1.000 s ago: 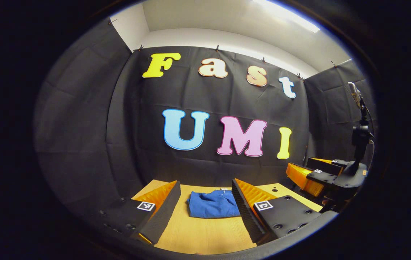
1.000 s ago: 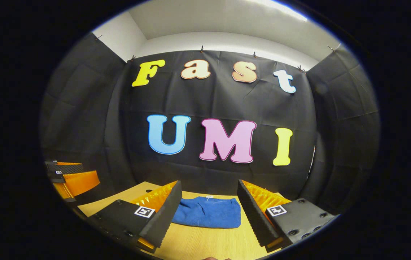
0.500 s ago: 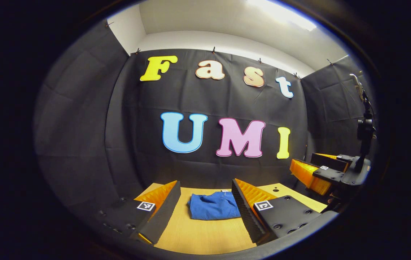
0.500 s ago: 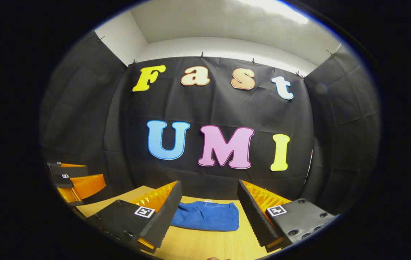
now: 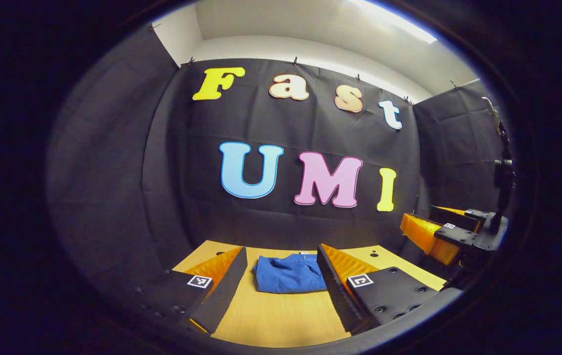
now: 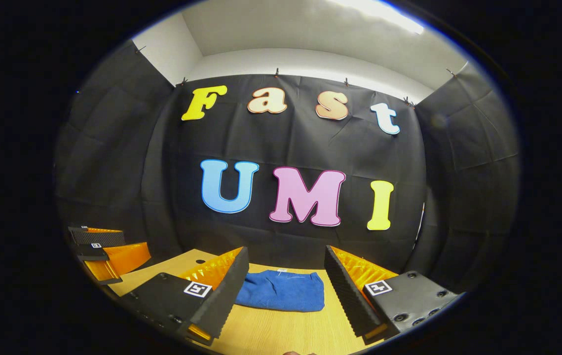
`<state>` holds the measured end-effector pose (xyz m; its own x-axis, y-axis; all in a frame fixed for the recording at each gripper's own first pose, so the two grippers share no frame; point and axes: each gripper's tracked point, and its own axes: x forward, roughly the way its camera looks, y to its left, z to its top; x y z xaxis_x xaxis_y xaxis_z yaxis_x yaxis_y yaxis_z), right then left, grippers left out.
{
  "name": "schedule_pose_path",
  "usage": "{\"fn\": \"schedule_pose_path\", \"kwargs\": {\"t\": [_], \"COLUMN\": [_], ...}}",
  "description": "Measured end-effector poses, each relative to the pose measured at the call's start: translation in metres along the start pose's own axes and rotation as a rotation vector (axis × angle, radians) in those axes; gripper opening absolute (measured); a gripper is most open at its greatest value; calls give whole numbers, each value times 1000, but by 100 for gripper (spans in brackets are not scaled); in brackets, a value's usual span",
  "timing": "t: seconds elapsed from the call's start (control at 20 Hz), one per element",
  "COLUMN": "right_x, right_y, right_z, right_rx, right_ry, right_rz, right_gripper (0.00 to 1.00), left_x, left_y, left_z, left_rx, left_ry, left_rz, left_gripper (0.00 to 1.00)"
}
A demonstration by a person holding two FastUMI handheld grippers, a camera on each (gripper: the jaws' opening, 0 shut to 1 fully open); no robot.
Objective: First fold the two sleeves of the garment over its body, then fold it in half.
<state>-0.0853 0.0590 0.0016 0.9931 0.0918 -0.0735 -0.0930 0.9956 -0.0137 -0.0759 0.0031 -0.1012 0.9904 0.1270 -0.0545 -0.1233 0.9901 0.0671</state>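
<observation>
A blue garment (image 5: 288, 274) lies folded into a compact bundle on the wooden table (image 5: 281, 320), toward its far edge. In the left gripper view my left gripper (image 5: 281, 276) is open, held back from the cloth, its fingers framing the bundle without touching it. The right gripper view has the same blue garment (image 6: 281, 292) between the spread fingers of my right gripper (image 6: 285, 291), which is open and empty. The right gripper (image 5: 441, 234) also appears far right in the left gripper view, and the left gripper (image 6: 105, 251) sits far left in the right gripper view.
The wooden table (image 6: 271, 335) ends at the black cloth wall just behind the garment. A dark stand with a pole (image 5: 500, 197) rises at the far right of the left gripper view. A small hole (image 5: 374, 254) marks the tabletop right of the cloth.
Both grippers have drawn back a little and tilted; the garment looks slightly smaller and farther. The cloth itself has not moved.
</observation>
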Motion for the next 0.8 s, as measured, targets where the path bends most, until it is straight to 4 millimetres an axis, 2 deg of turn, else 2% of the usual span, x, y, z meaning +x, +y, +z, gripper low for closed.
{"fn": "schedule_pose_path", "kwargs": {"t": [0.8], "right_x": [0], "right_y": [-3], "right_z": [3], "right_rx": [8], "right_ry": [-12], "right_rz": [-12], "right_gripper": [96], "left_x": [4], "left_y": [-7], "left_z": [-2], "left_rx": [23], "left_ry": [10], "left_rz": [-16], "left_gripper": [82]}}
